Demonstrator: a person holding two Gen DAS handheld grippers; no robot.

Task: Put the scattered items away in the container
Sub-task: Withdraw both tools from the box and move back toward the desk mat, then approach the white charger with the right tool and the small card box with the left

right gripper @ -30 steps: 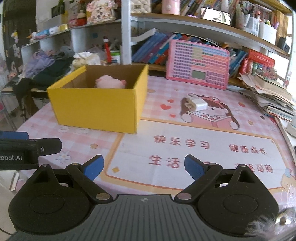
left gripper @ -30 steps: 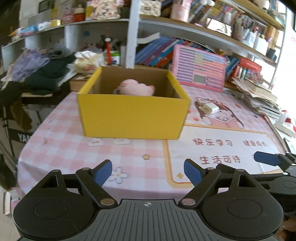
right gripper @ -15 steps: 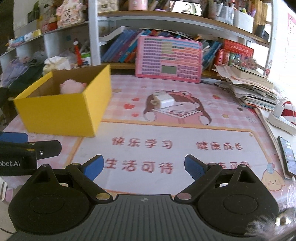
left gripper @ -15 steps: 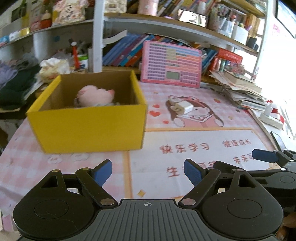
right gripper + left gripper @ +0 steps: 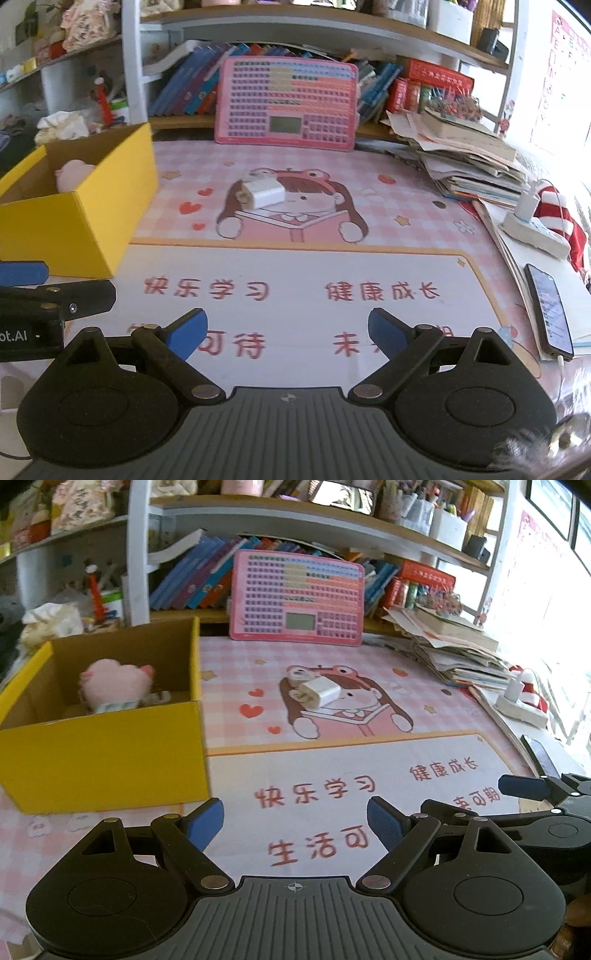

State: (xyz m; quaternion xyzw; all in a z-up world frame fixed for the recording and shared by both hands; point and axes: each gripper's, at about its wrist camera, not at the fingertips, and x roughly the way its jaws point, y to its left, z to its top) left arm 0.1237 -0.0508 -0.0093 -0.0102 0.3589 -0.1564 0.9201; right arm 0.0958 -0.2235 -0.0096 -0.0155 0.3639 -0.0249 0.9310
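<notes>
Pink cartoon mat point(image 5: 295, 266) covers the desk under both tools. Right gripper point(image 5: 286, 330), jaws wide and empty, has the white charger point(image 5: 264, 192) ahead and slightly left, long axis running crosswise. Left gripper point(image 5: 295, 819), equally wide and empty, sees it point(image 5: 319, 694) straight ahead too. Neither looks clearly nearer. Yellow box point(image 5: 103, 753) sits forward-left, holding a pink plush point(image 5: 114, 681).

Matt cardboard box point(image 5: 110, 753), fluffy plush toy point(image 5: 114, 681).

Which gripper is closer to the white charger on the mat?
Probably the right, though it's close. The white charger lies ahead and slightly left of the right gripper, and ahead and slightly right of the left gripper. Both are open, touching nothing.
</notes>
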